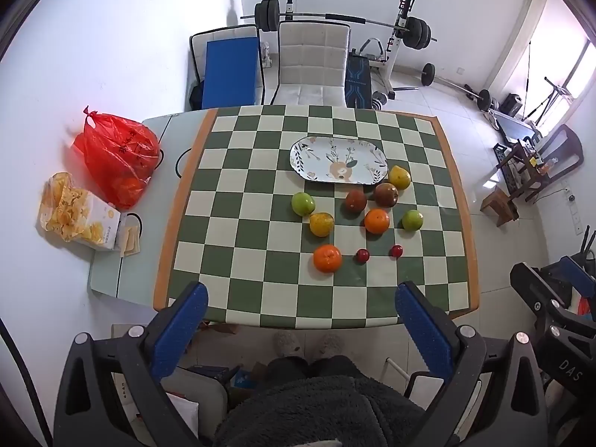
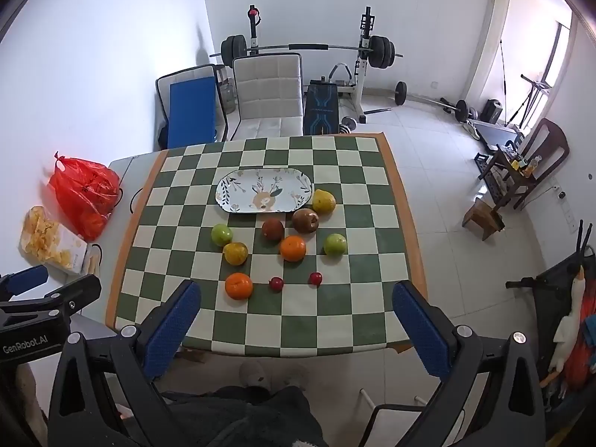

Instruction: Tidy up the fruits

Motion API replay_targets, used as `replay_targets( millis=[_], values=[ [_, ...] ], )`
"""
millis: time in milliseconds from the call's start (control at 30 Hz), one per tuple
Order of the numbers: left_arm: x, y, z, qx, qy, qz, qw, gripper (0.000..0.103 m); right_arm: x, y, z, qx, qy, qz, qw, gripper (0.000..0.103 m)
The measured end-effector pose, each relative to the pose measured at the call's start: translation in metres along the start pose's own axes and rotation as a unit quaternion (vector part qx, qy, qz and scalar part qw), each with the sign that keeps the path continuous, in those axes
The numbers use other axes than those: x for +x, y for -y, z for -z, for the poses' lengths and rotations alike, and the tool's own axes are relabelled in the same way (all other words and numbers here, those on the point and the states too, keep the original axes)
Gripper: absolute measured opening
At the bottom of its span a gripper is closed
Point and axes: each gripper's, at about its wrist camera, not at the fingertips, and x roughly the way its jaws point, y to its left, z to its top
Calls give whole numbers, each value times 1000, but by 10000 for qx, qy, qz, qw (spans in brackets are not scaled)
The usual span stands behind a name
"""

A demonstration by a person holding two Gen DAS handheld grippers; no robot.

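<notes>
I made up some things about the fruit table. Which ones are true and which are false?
1. The flowery plate has fruit on it. False: it is empty; all the fruit lies on the checkered cloth.
2. There are two oranges. True.
3. The left gripper holds an apple. False: its jaws are wide open and hold nothing.
4. A red bag sits left of the cloth. True.
5. Two small red fruits lie near the closer orange. True.
</notes>
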Motion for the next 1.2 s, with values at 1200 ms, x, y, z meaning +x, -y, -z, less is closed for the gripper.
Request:
replay_targets(
  millis=[1200],
  values=[
    [7, 17, -5, 95, -45, -58, 9999, 103, 10, 11, 6, 36, -128, -8, 9999, 103]
  ],
)
